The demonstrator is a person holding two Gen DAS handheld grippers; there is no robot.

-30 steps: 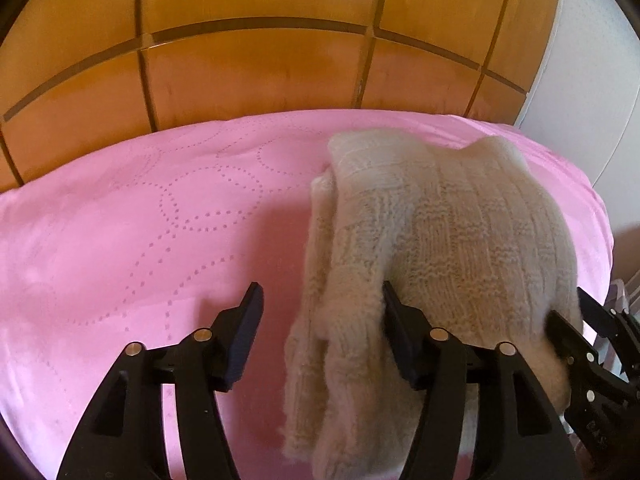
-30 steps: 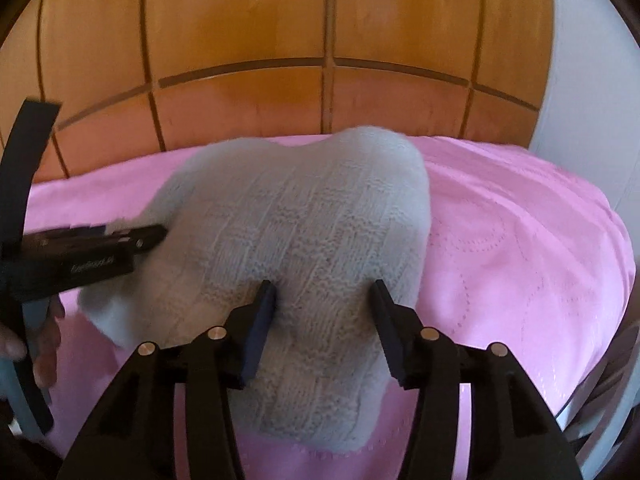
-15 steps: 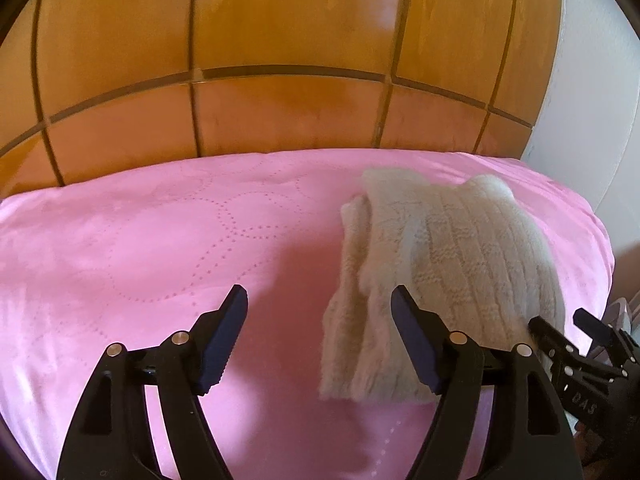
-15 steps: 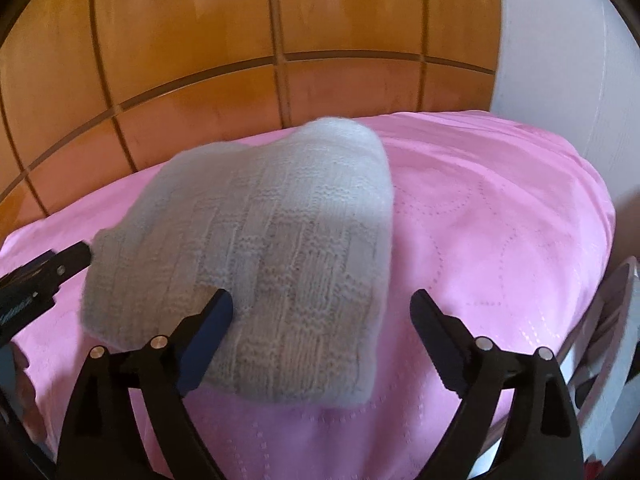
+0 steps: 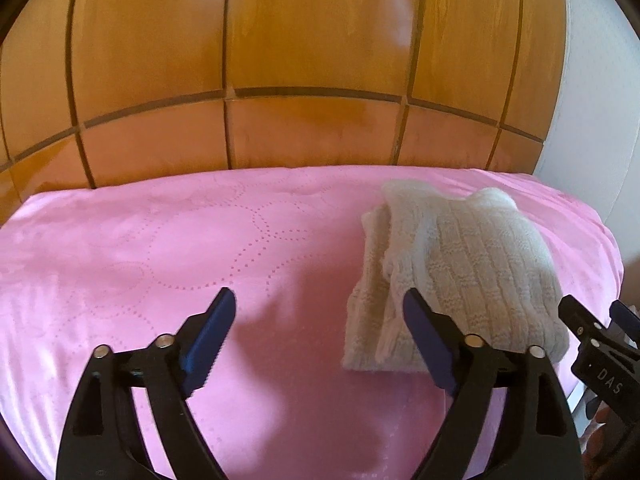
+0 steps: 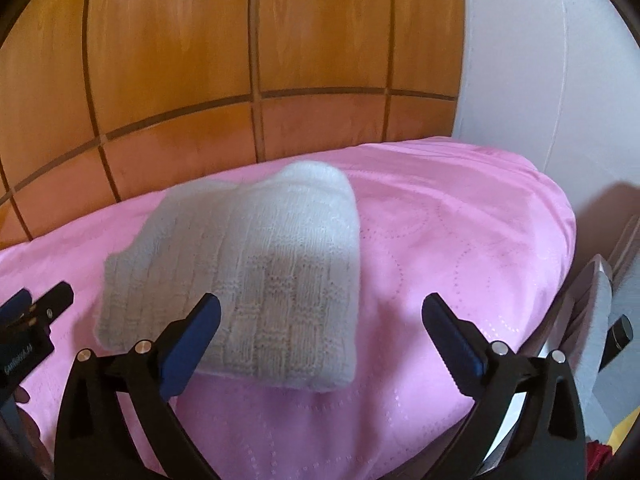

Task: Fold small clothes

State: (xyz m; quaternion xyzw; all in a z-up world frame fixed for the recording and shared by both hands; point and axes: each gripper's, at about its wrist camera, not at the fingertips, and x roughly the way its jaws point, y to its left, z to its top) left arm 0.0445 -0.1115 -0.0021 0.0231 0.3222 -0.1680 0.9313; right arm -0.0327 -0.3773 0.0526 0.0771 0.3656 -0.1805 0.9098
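Both tools backed off, opened, folded knit (image 5: 460, 276) near bedspread (image 5: 160, 248) edge

the knitted garment (image 5: 460, 276) is cream-white with a raised basket-weave check and ribbed columns, sitting toward 3 o'clock in the left wrist view and near centre in the right wrist view. the bedspread (image 5: 168, 264) under it is pink, stitched with dotted circles that overlap. the headboard (image 5: 280, 60) at 12 o'clock is orange-brown wood grain split by dark grooves into panels. the wall (image 6: 520, 60) at 2 o'clock is white. the left gripper (image 5: 318, 332) and right gripper (image 6: 320, 334) are black with dark blue pads and silver rivets.
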